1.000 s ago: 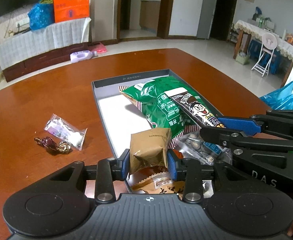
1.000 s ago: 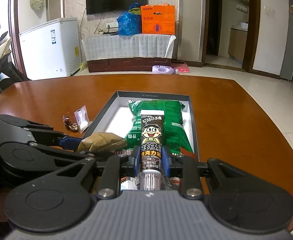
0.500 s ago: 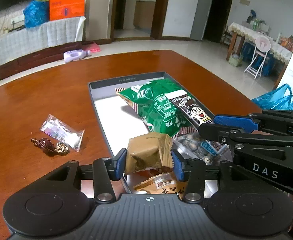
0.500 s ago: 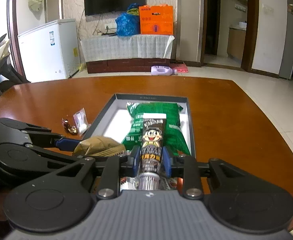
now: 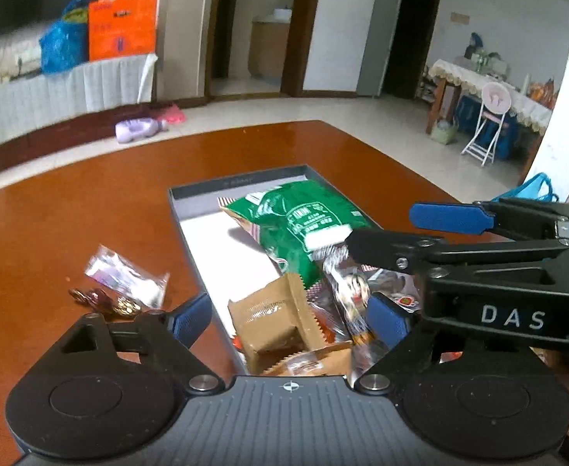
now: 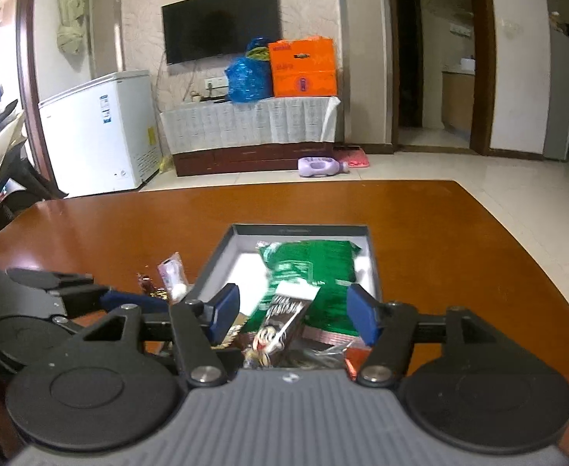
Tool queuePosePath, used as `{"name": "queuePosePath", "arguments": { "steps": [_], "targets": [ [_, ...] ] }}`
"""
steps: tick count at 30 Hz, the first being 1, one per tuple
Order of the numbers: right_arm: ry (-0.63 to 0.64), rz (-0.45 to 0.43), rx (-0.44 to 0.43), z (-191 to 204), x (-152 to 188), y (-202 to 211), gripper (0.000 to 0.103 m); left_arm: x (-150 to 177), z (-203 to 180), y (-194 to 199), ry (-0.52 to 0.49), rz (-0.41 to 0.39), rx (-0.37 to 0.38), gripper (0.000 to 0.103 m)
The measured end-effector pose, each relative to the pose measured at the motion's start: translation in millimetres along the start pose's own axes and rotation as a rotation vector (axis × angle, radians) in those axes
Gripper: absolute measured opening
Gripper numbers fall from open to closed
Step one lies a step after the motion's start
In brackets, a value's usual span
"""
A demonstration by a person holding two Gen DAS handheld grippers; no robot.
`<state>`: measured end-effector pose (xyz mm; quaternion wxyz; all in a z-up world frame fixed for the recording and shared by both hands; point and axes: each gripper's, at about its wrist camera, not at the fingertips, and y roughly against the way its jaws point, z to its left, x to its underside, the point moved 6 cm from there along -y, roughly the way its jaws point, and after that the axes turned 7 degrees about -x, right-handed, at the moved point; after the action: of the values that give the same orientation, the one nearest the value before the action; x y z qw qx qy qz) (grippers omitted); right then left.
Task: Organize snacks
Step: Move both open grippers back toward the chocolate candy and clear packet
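A grey box lies on the brown table and holds a green snack bag. My left gripper hangs over the box's near end, its jaws opening. The tan packet lies loose between them, touching neither pad, on other wrapped snacks. My right gripper, also opening, is beside it on the right. The dark chocolate stick pack is blurred, tilted and free of its pads. A clear candy bag and a gold-wrapped sweet lie left of the box.
The right gripper's black arm crosses the right side of the left wrist view. Bare table spreads right of and beyond the box. Behind stand a white freezer, a covered bench with an orange box, and a folding chair.
Both grippers have opened wide. The tan packet dropped from the left jaws into the box. The chocolate stick left the right jaws and is tipping down onto the snacks.
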<state>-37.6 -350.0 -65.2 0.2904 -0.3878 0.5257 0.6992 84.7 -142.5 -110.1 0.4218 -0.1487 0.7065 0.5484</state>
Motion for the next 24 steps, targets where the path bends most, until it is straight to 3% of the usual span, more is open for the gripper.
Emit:
{"name": "queuePosePath", "arguments": {
  "steps": [14,24],
  "targets": [
    [0.052,-0.013,-0.093,60,-19,-18,0.062,8,79,18,0.124,0.003,-0.178,0.087],
    [0.064,0.018,-0.116,81,-17,-36,0.062,18,124,27,0.173,-0.009,-0.304,0.088]
  ]
}}
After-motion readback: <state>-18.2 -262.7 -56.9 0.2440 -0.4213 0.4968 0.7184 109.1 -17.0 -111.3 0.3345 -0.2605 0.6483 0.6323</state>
